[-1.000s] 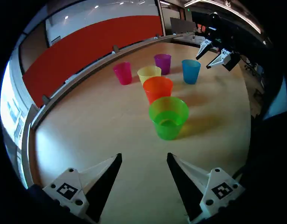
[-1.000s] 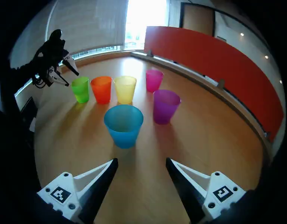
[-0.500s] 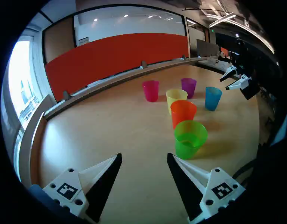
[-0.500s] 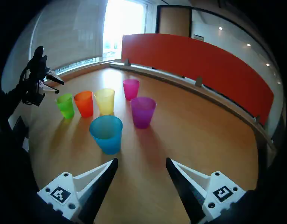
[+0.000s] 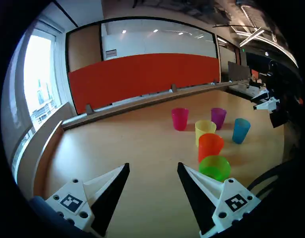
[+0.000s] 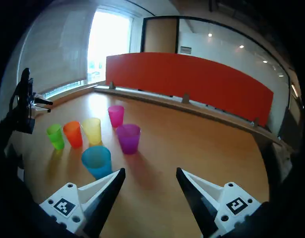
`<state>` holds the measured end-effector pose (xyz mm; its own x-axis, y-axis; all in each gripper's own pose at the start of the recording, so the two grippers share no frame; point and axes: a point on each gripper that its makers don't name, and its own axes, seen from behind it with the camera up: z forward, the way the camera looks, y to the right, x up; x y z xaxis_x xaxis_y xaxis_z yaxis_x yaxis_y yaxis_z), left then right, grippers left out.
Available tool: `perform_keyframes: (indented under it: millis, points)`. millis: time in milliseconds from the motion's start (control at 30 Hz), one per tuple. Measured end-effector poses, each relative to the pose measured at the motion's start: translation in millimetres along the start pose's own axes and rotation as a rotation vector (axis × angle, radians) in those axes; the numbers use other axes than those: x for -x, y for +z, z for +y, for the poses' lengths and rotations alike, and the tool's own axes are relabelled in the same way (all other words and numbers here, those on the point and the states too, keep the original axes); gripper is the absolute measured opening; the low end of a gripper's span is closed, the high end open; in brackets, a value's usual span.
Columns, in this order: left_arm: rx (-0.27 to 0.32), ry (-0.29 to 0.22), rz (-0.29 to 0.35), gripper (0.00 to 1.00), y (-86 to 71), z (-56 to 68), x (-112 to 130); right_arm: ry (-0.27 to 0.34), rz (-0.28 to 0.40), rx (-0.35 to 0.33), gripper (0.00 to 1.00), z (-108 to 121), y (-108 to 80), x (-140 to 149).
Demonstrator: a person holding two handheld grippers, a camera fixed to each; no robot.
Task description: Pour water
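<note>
Six plastic cups stand on a wooden table (image 5: 124, 142), all upright with mouths up and long axes vertical. Whether any holds water cannot be told.

In the left gripper view the green cup (image 5: 215, 167) is nearest, just beside the inner edge of that gripper's right-hand finger, which covers its foot. Behind it, in a close row running away, come the orange cup (image 5: 210, 146) and the yellow cup (image 5: 205, 131); the green rim overlaps the orange cup's base. The pink cup (image 5: 180, 118) and purple cup (image 5: 218, 118) stand farthest back, and the blue cup (image 5: 241, 130) is off to the right.

The right gripper view has the order turned round: the blue cup (image 6: 97, 161) is nearest, its foot hidden behind that gripper's left-hand finger. The purple cup (image 6: 128, 138) is just beyond it. Green (image 6: 55, 136), orange (image 6: 73, 134) and yellow (image 6: 92, 131) run side by side across the left, with pink (image 6: 116, 116) behind.

The left gripper (image 5: 153, 164) has its fingers spread wide over bare table, with nothing between them. So has the right gripper (image 6: 150, 169). Each gripper appears small and far off in the other's view, beyond the cups, with its two fingers apart.

A red wall panel (image 5: 144, 77) runs along the table's far edge behind a low rail (image 5: 124, 105), and a bright window (image 5: 39, 87) lies to one side.
</note>
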<state>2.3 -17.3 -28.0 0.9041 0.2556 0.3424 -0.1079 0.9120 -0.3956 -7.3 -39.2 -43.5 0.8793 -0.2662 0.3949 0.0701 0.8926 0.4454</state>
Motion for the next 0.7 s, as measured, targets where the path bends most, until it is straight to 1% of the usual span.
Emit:
perform_keyframes:
  millis: [167,400,500,700]
  points:
    - [-0.026,-0.024,0.043,0.89,3.0,-2.2,-16.4,0.023,0.05,0.058,0.99,11.3,-1.3,-13.9]
    - [-0.044,-0.073,0.094,0.89,4.7,-4.1,-30.8,0.053,0.083,0.094,0.99,17.7,-1.7,-21.1]
    - [-0.062,-0.093,0.126,0.89,3.4,-5.7,-40.5,0.069,0.111,0.118,0.99,21.6,-1.5,-28.9]
    - [-0.084,-0.156,0.202,0.89,2.5,-0.5,-61.4,0.098,0.176,0.172,0.99,29.4,-1.6,-43.7]
